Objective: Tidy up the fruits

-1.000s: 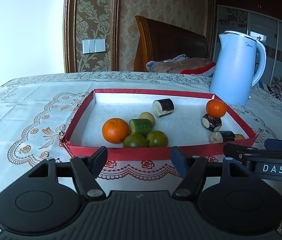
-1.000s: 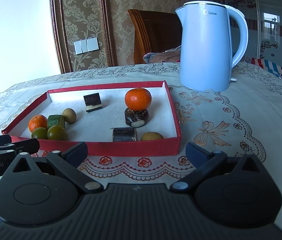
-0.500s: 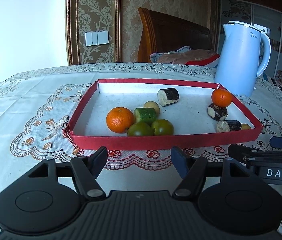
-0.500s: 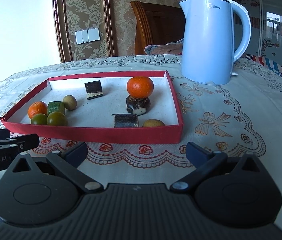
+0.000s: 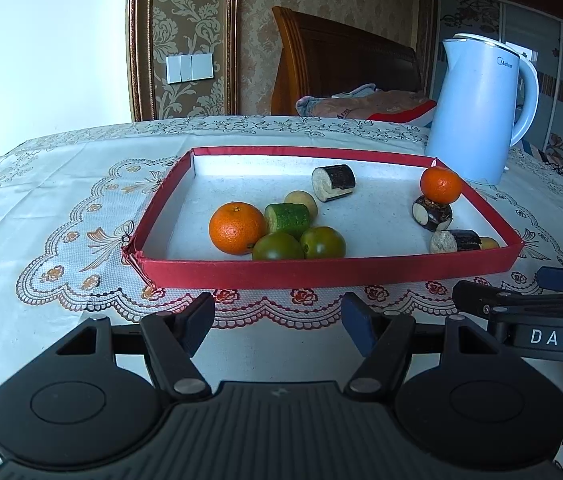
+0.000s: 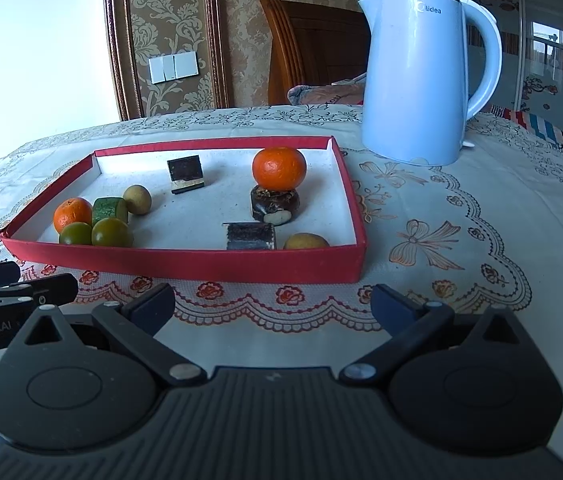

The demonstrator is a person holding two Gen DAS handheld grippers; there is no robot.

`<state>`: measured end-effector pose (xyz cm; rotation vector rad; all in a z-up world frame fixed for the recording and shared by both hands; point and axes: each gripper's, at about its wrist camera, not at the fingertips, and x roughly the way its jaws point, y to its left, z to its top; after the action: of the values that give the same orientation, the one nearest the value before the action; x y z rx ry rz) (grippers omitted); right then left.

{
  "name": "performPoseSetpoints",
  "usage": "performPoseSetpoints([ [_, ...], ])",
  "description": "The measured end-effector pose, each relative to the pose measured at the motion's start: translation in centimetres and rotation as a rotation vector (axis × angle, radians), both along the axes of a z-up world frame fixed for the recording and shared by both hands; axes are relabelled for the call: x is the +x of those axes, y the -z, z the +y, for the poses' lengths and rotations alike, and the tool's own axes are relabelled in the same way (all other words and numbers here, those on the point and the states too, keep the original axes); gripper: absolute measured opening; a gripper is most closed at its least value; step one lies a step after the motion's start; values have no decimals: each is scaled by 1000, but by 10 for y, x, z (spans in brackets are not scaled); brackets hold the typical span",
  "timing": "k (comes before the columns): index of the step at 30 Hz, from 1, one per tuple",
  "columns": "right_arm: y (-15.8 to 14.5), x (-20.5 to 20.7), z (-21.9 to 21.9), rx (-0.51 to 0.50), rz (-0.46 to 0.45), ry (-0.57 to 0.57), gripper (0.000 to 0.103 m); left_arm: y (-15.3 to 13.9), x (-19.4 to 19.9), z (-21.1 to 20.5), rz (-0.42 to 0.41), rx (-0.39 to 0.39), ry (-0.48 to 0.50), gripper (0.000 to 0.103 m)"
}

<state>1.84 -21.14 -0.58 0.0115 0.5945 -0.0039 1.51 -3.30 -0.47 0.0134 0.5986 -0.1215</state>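
1. Left claw (image 5: 277,322) and right claw (image 6: 273,306): both spread, empty, low over the desk (image 5: 41,208), just short of the red tray (image 5: 321,270).
2. Tray, near left: orange (image 5: 236,227), cucumber piece (image 5: 287,219), two green fruits (image 5: 297,245), clustered and touching.
3. Tray, right: second orange (image 6: 278,168) perched on a dark piece (image 6: 275,204).
4. Step: fits sorting pending or finished; undecidable.

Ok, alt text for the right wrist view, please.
A red tray on a lace tablecloth holds oranges, green fruits and dark cut pieces; one orange sits on a dark piece. The open right hand-held gripper is in front, a blue kettle behind.
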Motion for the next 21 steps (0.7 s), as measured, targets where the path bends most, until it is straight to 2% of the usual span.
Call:
performPoseSetpoints([
  [21,3,4,0,-9,29,-2,103,4,3,1,39,12,-21,69],
])
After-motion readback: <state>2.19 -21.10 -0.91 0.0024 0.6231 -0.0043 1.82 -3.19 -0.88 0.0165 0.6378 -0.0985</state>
